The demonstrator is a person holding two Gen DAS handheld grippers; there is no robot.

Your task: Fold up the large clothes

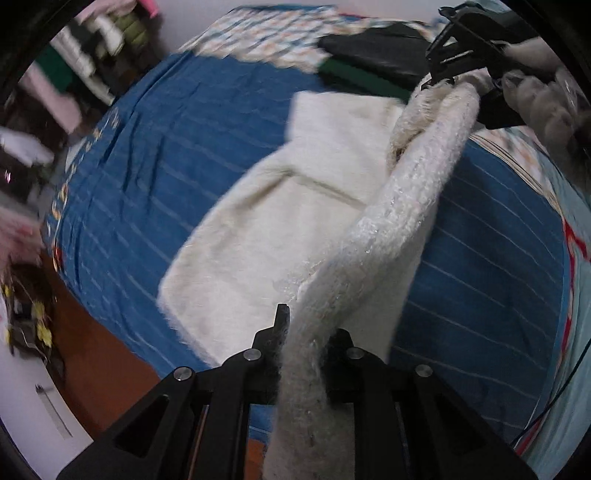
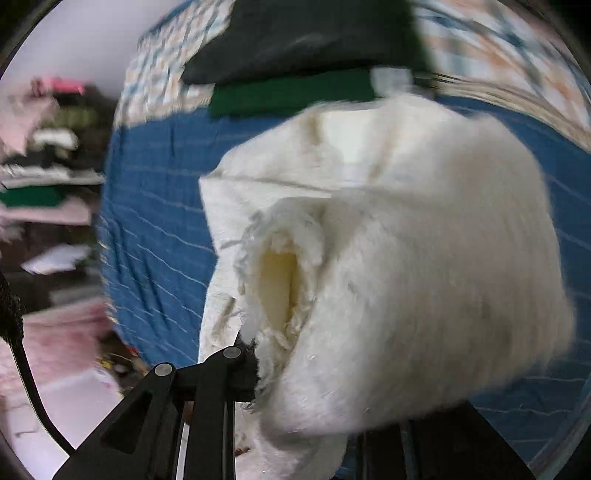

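A large fluffy white garment point(image 1: 280, 229) lies spread on a blue striped bedcover point(image 1: 155, 155). My left gripper point(image 1: 306, 332) is shut on one edge of it, and the cloth rises as a taut band point(image 1: 417, 184) up to my right gripper point(image 1: 448, 79) at the top right, which is shut on the other end. In the right wrist view the white garment point(image 2: 406, 258) bulges over the right gripper point(image 2: 266, 354) and hides most of its fingers; a cuff-like opening point(image 2: 279, 284) faces the camera.
A folded black garment point(image 1: 373, 51) lies on a folded green one point(image 1: 354, 79) at the far side of the bed; both show in the right wrist view point(image 2: 314, 33). Shelves with piled clothes point(image 1: 88, 48) stand at the left. Brown floor point(image 1: 96, 354) lies beside the bed.
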